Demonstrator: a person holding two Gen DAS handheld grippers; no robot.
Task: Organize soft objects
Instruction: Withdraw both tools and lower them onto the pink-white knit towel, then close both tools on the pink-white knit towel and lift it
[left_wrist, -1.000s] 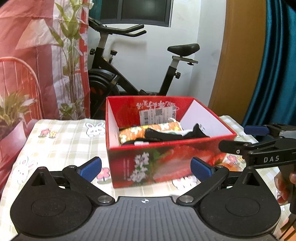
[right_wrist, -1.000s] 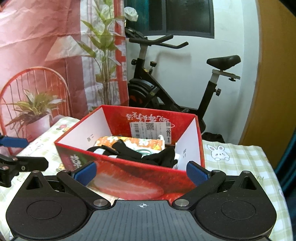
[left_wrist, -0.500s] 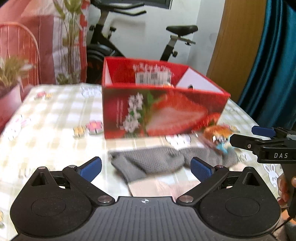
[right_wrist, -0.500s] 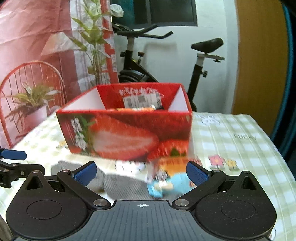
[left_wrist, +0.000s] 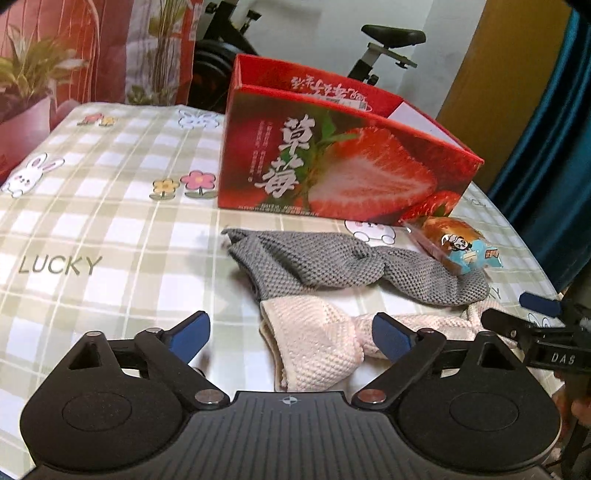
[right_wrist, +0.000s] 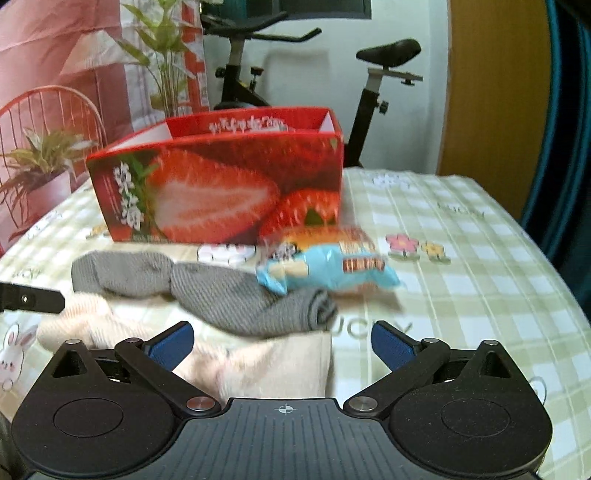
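Observation:
A red strawberry box (left_wrist: 340, 162) stands on the checked tablecloth; it also shows in the right wrist view (right_wrist: 221, 192). In front of it lie a grey knitted sock (left_wrist: 332, 262) (right_wrist: 229, 291) and a pale pink knitted sock (left_wrist: 317, 347) (right_wrist: 255, 365). A wrapped bread snack in a blue packet (left_wrist: 458, 243) (right_wrist: 325, 266) rests against the grey sock's right end. My left gripper (left_wrist: 291, 336) is open, low over the pink sock's left end. My right gripper (right_wrist: 282, 343) is open over the pink sock's right end, and it shows at the right edge of the left wrist view (left_wrist: 546, 347).
The tablecloth (left_wrist: 92, 221) has rabbits, flowers and LUCKY print. Behind the table stand an exercise bike (right_wrist: 369, 74), a potted plant (right_wrist: 40, 166) on a red wire chair, and a blue curtain (left_wrist: 546, 147) at the right.
Both grippers have dropped from above the box down to the table in front of it. The box's inside is out of sight and the two socks and the snack have come into view.

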